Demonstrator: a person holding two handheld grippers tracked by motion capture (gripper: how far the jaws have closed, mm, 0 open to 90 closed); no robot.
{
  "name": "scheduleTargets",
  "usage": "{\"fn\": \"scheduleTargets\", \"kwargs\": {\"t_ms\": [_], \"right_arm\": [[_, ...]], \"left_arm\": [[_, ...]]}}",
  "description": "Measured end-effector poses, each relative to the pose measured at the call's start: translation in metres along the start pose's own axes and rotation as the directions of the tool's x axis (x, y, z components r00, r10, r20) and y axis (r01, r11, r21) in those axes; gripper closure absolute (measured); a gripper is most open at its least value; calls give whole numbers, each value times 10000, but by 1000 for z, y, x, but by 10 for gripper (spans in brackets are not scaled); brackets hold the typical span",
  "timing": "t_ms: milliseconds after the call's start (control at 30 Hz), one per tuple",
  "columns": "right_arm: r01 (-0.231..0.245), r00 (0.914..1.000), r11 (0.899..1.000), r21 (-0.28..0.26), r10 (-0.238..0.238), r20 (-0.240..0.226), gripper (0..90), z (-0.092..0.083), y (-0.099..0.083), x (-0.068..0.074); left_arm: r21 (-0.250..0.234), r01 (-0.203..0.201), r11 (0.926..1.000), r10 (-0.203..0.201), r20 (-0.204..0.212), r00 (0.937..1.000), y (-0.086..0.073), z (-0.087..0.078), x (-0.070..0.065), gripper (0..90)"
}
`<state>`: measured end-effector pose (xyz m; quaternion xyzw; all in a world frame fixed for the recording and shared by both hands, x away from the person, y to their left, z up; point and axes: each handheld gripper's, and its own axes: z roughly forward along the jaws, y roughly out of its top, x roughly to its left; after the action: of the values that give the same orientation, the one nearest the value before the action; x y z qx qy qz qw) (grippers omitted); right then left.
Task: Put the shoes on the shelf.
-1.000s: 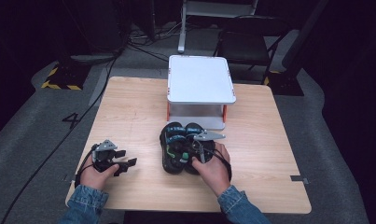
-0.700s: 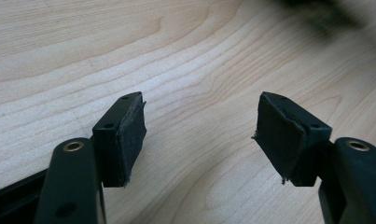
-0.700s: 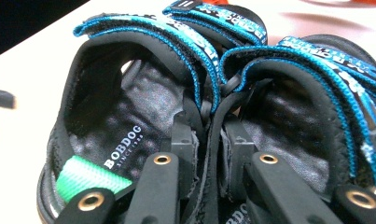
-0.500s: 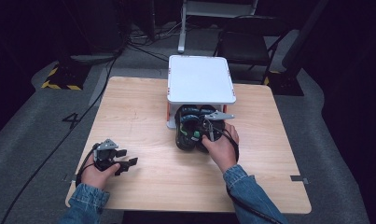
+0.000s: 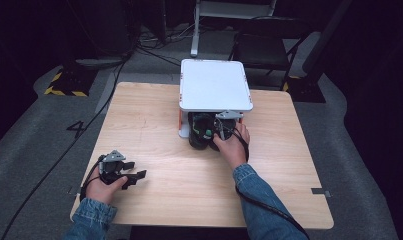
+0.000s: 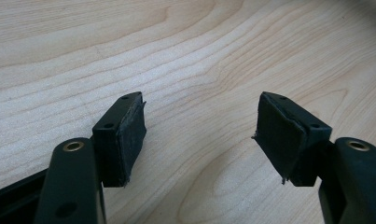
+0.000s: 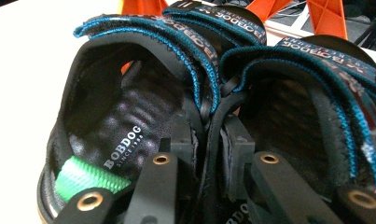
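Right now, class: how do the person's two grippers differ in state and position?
The left gripper is open and empty; the right gripper is shut on the pair of shoes. The left lies near the table's front edge; the right reaches under the white shelf. Both have black jaws.

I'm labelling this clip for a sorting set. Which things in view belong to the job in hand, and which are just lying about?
In the job:
- pair of black sandals, inner walls pinched together by the right gripper
- white shelf they sit partly under

Lying about:
- left gripper, open over bare table
- chair and floor cables beyond
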<state>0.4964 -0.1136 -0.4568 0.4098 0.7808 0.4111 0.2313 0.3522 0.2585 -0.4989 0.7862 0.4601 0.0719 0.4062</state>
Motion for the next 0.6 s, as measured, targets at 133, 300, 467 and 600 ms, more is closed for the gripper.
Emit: {"fn": "scheduleTargets", "kwargs": {"t_ms": [133,300,467,600], "right_arm": [[342,9990,9992,-208,-336,277,783,7,1,-1],[573,9970,9971,-492,-545,550,778,10,0,-1],[722,9957,9948,-714,-677,634,749,12,-1,-1],[1011,9914,9902,-966,-922,928,702,15,-4,-1]], "left_arm": [[5,32,10000,-32,13,10000,0,0,1,332],[32,11,10000,-11,31,10000,0,1,0,333],[28,7,10000,-7,45,10000,0,2,-1,333],[17,-28,10000,28,66,10000,1,1,-1,333]]}}
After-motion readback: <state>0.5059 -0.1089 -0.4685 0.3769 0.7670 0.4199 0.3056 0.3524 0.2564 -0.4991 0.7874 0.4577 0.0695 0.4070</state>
